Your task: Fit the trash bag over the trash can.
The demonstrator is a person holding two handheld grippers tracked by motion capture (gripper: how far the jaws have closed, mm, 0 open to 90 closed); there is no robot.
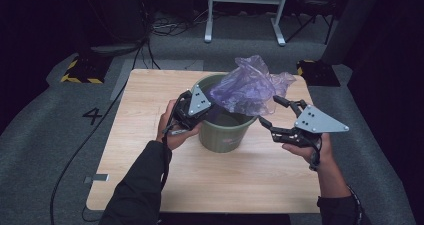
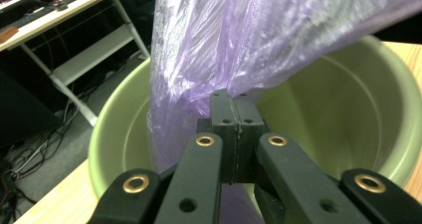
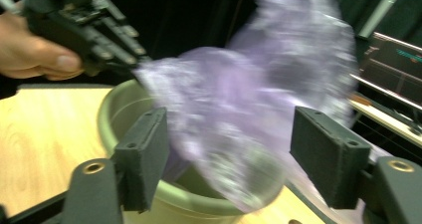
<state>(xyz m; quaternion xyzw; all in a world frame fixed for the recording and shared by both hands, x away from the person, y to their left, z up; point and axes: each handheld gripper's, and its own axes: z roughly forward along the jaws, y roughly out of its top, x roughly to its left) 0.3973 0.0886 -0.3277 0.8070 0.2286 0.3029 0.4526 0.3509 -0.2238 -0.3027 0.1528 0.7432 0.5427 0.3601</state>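
A crumpled purple plastic bag [image 1: 250, 87] billows over a green bucket [image 1: 222, 132] that stands on the wooden table [image 1: 150, 90]. My left gripper [image 1: 207, 105] is at the bucket's left rim and is shut on an edge of the bag [image 2: 219, 50], with the bucket's inside [image 2: 343, 119] behind it. My right gripper [image 1: 274, 113] hovers just right of the bucket, open, its pads [image 3: 144, 154] standing on either side of the blurred bag [image 3: 259, 109] without touching it. In the right gripper view the left gripper [image 3: 135, 58] pinches the bag above the bucket rim [image 3: 107, 117].
The table stands on grey carpet. A white metal frame [image 1: 245, 12] stands beyond its far edge, with cables [image 1: 170, 25] on the floor to the left. Yellow-black striped blocks [image 1: 80, 70] sit at the table's far corners.
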